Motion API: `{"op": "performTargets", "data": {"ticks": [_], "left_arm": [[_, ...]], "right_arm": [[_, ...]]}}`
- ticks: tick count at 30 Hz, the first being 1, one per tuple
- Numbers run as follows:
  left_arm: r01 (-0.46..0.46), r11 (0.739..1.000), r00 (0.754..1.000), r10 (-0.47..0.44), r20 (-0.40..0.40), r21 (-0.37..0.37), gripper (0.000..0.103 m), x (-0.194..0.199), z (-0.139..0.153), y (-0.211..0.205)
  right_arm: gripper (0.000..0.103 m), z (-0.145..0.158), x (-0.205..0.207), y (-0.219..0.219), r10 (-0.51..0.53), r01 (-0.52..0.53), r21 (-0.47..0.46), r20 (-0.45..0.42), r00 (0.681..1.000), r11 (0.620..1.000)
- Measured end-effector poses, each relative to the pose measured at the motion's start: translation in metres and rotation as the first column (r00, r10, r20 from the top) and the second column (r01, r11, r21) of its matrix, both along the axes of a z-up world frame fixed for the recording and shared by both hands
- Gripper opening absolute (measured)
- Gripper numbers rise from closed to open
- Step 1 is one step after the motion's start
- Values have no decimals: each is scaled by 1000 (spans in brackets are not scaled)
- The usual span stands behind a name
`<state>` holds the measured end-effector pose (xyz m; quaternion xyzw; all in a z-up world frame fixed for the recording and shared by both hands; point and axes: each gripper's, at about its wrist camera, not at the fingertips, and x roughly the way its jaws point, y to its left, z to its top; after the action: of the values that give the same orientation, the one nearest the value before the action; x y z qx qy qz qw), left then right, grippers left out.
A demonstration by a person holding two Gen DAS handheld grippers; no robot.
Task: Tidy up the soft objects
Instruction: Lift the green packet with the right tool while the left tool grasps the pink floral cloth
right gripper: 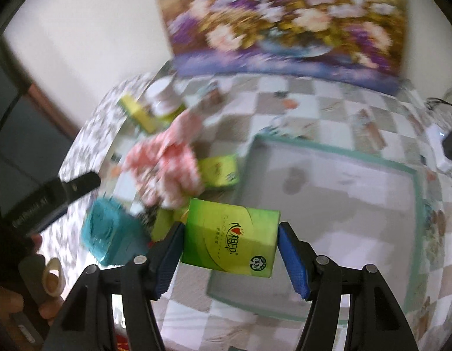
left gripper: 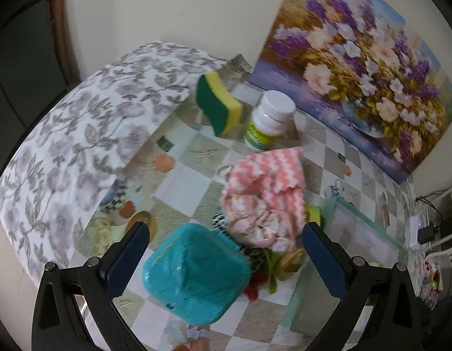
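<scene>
Only the right view shows the right hand-held gripper (right gripper: 230,241) clamping a green tissue pack (right gripper: 230,241); the left hand-held gripper (left gripper: 226,251) stands wide open, empty, above a teal cloth (left gripper: 196,275).

A green plastic-wrapped tissue pack (right gripper: 230,235) is clamped between the blue pads of the right gripper (right gripper: 229,251), above a shallow pale-green-rimmed tray (right gripper: 415,181) on the checked tablecloth (right gripper: 299,99).

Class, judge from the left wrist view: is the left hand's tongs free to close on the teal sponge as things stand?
Probably yes. The left tongs stand open and empty with the teal sponge lying between and below the fingers; nothing covers its top, though the pink cloth pile crowds one side.
</scene>
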<state>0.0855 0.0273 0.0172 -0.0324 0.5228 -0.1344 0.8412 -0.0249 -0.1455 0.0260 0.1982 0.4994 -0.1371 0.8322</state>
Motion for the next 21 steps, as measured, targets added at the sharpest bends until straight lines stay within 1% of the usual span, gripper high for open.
{"op": "performTargets", "data": {"ticks": [4,6,11,14,18,20,21], "left_arm": [[34,999,999,-34,-24,23,103,7,-4,-18],[59,998,997,-57,-57,31,103,12,-9,-28],[102,989,988,-87,-130,106,103,20,-25,-54],[113,985,983,-92,-159,129,103,24,-35,-66],[122,979,980,-93,-174,166,102,29,-51,-78],[127,975,979,-94,-181,182,98,31,-57,-81],[129,973,978,-92,-188,191,92,31,-62,-82]], "right_arm": [[67,7,-14,-38,-100,101,-2,13,995,995],[67,6,-21,-53,-144,144,9,12,990,990],[67,5,-40,-85,-248,248,6,0,969,969],[67,5,-48,-95,-282,282,2,-1,959,959],[67,5,-51,-102,-297,297,16,3,955,955],[67,4,-52,-102,-298,298,19,0,955,954],[67,3,-52,-103,-298,298,21,-4,954,954]]}}
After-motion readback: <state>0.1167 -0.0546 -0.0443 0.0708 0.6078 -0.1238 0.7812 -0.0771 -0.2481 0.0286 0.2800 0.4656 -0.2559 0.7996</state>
